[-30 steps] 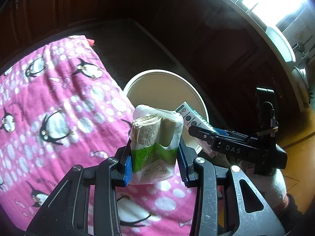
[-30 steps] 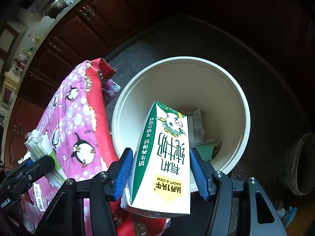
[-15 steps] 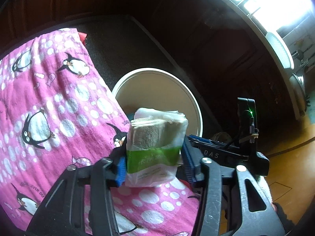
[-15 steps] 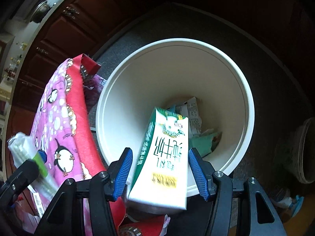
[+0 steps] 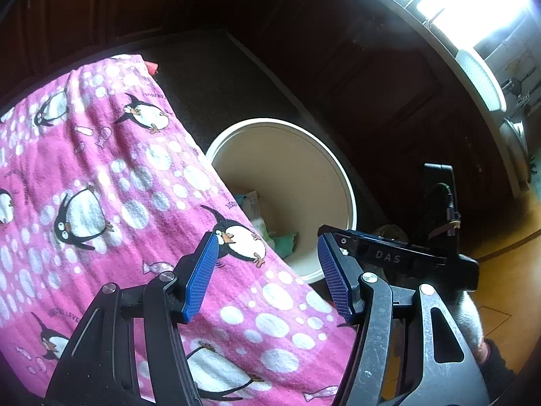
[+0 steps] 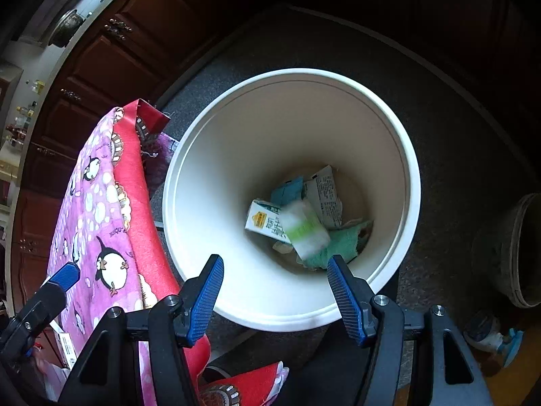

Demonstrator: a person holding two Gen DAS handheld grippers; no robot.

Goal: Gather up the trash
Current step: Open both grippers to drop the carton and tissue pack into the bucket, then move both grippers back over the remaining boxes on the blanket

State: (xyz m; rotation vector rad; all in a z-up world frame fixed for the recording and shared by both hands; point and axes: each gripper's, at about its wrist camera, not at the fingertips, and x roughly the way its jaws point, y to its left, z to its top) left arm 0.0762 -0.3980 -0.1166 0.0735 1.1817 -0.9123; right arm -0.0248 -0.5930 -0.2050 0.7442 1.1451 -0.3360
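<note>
Both grippers are empty here. The left gripper has its blue-padded fingers spread wide with nothing between them, hovering over the pink penguin blanket, right at the blanket's edge beside the white bucket. The right gripper is just as wide open, sitting above the near rim of the same bucket, looking straight down into it.

All the trash is down at the bottom of the bucket. The milk carton lies on its side, and the green-and-white tissue pack is on top of it, overlapping its right end. The pack is blurred, so I can't tell whether it has settled. Behind them there's a torn printed paper wrapper leaning up against the far side, a teal scrap next to it, and a green cloth-like piece under the pack on the right.

From the right wrist view you can see one blue fingertip of the left gripper poking in over the blanket on the left. The bucket stands on a dark grey mat, touching the blanket's red-backed edge, with dark wood cabinets behind
</note>
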